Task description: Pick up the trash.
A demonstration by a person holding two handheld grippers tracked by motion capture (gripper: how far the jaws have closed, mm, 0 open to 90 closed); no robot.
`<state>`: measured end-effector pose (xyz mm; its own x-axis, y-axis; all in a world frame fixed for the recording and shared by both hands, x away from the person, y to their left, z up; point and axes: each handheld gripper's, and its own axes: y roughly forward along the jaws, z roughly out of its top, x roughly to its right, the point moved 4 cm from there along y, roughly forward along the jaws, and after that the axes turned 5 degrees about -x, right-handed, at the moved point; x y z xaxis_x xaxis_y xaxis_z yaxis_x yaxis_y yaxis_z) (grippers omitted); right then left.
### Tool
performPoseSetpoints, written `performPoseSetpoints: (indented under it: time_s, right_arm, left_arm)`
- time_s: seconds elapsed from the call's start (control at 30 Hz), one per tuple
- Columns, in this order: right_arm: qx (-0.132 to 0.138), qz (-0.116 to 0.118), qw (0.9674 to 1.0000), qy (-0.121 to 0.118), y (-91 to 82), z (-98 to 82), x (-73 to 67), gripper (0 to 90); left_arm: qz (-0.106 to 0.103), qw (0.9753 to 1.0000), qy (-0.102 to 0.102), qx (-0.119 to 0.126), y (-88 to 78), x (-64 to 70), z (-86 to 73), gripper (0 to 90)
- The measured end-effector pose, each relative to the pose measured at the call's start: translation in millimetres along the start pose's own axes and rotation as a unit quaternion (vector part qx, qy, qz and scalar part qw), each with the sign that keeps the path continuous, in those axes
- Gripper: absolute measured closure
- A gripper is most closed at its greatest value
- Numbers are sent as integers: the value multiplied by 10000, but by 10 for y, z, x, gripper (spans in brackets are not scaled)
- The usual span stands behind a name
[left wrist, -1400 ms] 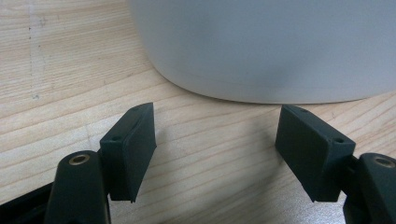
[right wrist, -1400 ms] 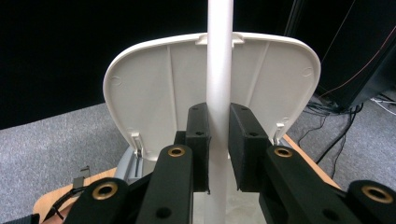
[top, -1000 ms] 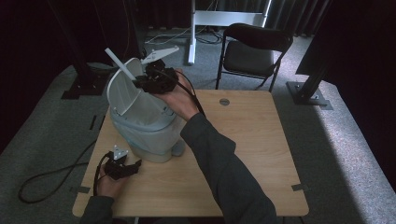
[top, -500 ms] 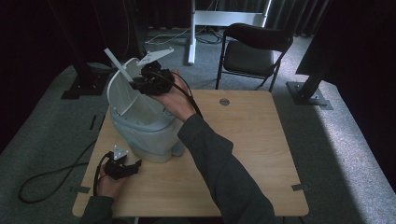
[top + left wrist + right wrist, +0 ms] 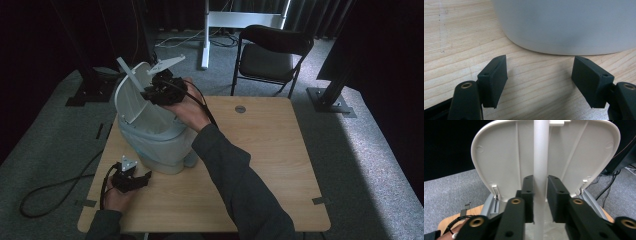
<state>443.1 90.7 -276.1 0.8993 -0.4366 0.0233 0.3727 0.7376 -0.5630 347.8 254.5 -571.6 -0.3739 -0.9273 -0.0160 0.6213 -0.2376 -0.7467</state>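
Note:
A pale grey bin [image 5: 165, 145] stands on the left of the wooden table [image 5: 270, 150] with its white lid [image 5: 131, 102] swung upright. A narrow white bar [image 5: 129, 71] rises in front of the lid's underside [image 5: 499, 157]. My right gripper [image 5: 150, 92] is at the lid, and that bar [image 5: 541, 150] runs between its jaws [image 5: 541, 195]. The jaws have just been opening, and a slim gap shows at the right pad [image 5: 554, 195]. My left gripper [image 5: 145, 179] rests open on the table, pointing at the bin's base [image 5: 564, 25], with nothing between its jaws [image 5: 539, 75].
A black folding chair [image 5: 272, 55] and a white stand [image 5: 240, 20] sit beyond the table's far edge. A small round hole [image 5: 240, 108] marks the tabletop near that edge. A black cable [image 5: 50, 195] loops on the carpet at the left.
The right hand has turned a little at the lid, so its grey top plate now shows, and its jaws have eased apart around the bar. The left gripper has stayed put.

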Motion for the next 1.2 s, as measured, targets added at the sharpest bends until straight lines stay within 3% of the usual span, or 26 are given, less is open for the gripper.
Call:
performPoseSetpoints:
  time_s: [0.67,1.2]
  right_arm:
    - [1,-193,9998,8,-236,-195,163,709]
    - [-138,-361,9991,156,-317,-505,368,708]
  left_arm:
    - [1,10000,8,-4,-1,0,-1,289]
    - [-2,10000,8,-3,0,1,-1,289]
